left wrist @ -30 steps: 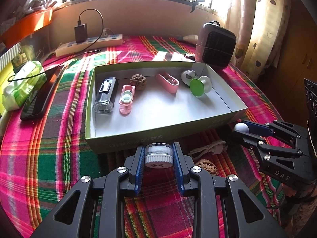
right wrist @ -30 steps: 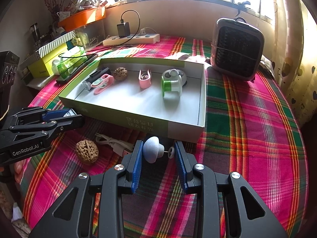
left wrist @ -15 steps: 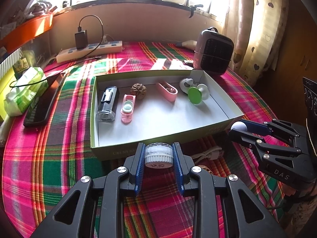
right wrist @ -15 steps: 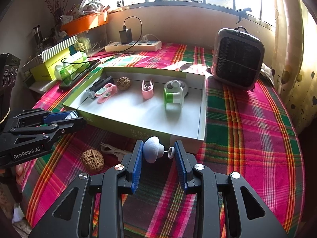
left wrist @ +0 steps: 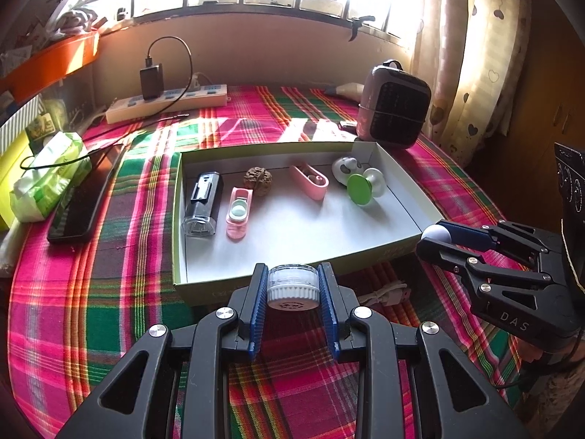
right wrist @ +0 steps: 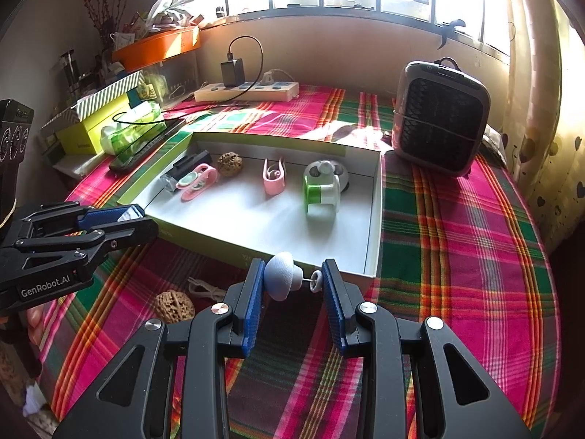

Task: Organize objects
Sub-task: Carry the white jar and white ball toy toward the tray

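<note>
Left tongs (left wrist: 292, 285) grip white jar (left wrist: 291, 287), right tongs (right wrist: 292, 281) grip mushroom knob (right wrist: 279, 280); box (left wrist: 292, 269) now higher in frame, we judge both lifted for drop-off.

Surface cover: a plaid cloth (right wrist: 457, 226) in pink, green and orange covers the whole surface.
Power strip: a white power strip (left wrist: 168, 104) lies along the far wall, with a black charger (left wrist: 150, 81) plugged in it.
Fan: a small grey desk fan (right wrist: 440, 117) stands upright on the far right part of the cloth.
Phone: a black phone (left wrist: 78, 205) lies flat on the left side.
Tissues: a green and white pack of wet tissues (left wrist: 47, 175) lies touching the phone's left side.
Shelf: an orange tray (right wrist: 159, 45) sits high at the left wall.
Curtain: a pale curtain (left wrist: 475, 55) with heart shapes hangs at the right.
</note>
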`<state>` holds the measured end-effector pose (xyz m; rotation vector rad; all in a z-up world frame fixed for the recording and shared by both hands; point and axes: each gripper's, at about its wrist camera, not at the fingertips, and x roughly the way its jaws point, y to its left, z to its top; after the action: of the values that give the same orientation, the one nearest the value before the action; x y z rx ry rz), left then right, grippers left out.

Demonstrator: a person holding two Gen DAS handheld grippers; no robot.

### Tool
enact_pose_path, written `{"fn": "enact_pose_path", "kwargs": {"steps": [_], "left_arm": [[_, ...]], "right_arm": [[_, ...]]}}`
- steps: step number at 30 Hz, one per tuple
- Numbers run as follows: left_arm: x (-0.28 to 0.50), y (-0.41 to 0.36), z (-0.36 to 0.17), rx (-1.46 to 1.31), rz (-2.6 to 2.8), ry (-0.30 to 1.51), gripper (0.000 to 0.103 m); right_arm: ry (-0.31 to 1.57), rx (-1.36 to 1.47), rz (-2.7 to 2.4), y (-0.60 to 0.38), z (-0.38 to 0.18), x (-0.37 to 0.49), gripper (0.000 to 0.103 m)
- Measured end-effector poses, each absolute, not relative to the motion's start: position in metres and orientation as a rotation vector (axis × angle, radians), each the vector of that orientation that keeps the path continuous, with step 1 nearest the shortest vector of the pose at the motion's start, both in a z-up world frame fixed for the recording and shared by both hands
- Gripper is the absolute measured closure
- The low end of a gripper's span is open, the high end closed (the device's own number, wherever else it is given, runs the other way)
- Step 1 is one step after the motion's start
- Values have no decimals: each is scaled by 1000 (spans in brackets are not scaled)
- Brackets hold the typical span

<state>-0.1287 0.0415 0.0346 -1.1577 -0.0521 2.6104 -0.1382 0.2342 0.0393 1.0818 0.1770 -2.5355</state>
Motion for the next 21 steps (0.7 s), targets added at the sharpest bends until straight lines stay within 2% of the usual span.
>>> {"fn": "enact_pose_path", "kwargs": {"steps": [21], "left_arm": [[-148, 28, 37, -1152, 2647, -90, 78]], "right_arm": [[216, 1040, -2481, 196, 48, -181, 70]]}}
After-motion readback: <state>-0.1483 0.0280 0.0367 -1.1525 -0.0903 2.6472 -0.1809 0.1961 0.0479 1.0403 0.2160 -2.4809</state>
